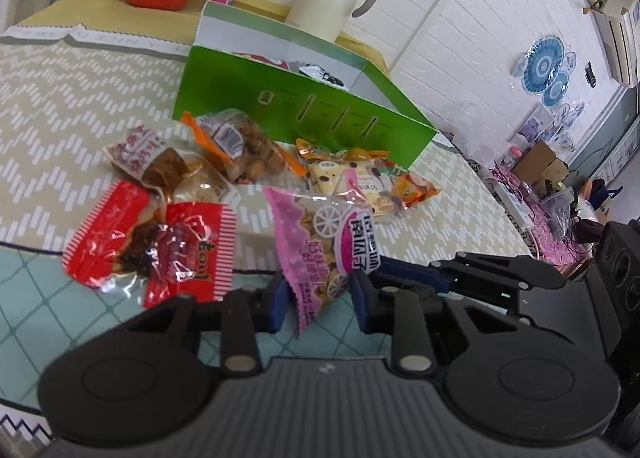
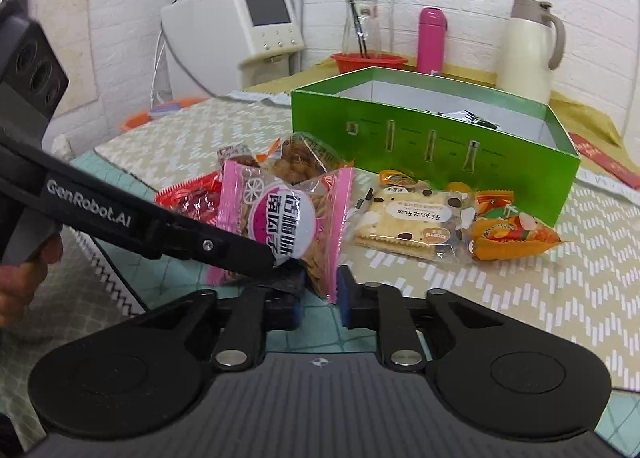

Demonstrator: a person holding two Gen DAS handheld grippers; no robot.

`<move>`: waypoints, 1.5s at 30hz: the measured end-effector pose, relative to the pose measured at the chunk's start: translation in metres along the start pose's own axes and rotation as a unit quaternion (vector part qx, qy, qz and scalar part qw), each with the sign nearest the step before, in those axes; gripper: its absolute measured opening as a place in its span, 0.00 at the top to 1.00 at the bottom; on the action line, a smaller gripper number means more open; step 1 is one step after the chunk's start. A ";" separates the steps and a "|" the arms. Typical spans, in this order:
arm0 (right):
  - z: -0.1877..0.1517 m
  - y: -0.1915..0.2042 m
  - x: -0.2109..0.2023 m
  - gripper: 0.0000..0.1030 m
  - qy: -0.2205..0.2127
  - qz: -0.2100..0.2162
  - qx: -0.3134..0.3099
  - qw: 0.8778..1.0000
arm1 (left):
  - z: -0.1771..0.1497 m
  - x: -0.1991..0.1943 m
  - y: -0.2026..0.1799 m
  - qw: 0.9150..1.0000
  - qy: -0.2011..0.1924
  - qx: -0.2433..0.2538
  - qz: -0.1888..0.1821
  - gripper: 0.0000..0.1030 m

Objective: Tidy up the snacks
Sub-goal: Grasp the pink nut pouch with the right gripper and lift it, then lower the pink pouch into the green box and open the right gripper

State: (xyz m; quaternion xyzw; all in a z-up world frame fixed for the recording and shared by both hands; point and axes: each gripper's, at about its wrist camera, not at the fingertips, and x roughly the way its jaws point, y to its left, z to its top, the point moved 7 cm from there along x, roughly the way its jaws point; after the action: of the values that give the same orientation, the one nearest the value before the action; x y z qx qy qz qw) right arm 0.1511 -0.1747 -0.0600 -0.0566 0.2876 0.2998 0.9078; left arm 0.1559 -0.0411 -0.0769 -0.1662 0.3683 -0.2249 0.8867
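While the pink snack packet (image 1: 320,234) stands on the bench (image 1: 60,98) near its front edge, the left tool (image 1: 320,298) straddles its lower corner with fingers spread, and the right tool (image 2: 320,290), also spread, flanks its other lower corner. Bare cloth lies right of the pile. Behind it, the open green box (image 2: 432,146) holds a dark-and-white packet (image 2: 468,117); crackers (image 2: 408,226) lie before it.
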 end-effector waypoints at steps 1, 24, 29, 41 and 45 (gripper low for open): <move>0.000 0.000 -0.002 0.82 -0.001 -0.001 0.010 1.000 | 0.000 -0.002 -0.002 1.000 0.000 0.001 -0.002 0.77; 0.106 -0.088 -0.016 0.82 -0.073 -0.136 0.032 0.988 | 0.155 0.055 -0.064 0.993 -0.008 0.087 -0.082 0.80; 0.106 -0.111 0.009 0.82 -0.049 -0.129 0.062 0.988 | 0.165 0.088 -0.051 0.994 0.017 0.074 -0.080 0.80; 0.105 -0.134 0.052 0.81 -0.010 -0.123 0.075 0.989 | 0.181 0.136 -0.023 0.994 0.058 0.037 -0.082 0.79; 0.103 -0.136 0.057 0.61 -0.017 -0.124 0.059 0.990 | 0.183 0.136 -0.019 0.997 0.041 0.055 -0.047 0.37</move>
State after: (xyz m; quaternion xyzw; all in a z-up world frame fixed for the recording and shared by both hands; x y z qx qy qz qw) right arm 0.3171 -0.2280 -0.0160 -0.0334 0.2798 0.1685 0.9446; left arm 0.3689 -0.1045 -0.0238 -0.1252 0.3828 -0.2932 0.8671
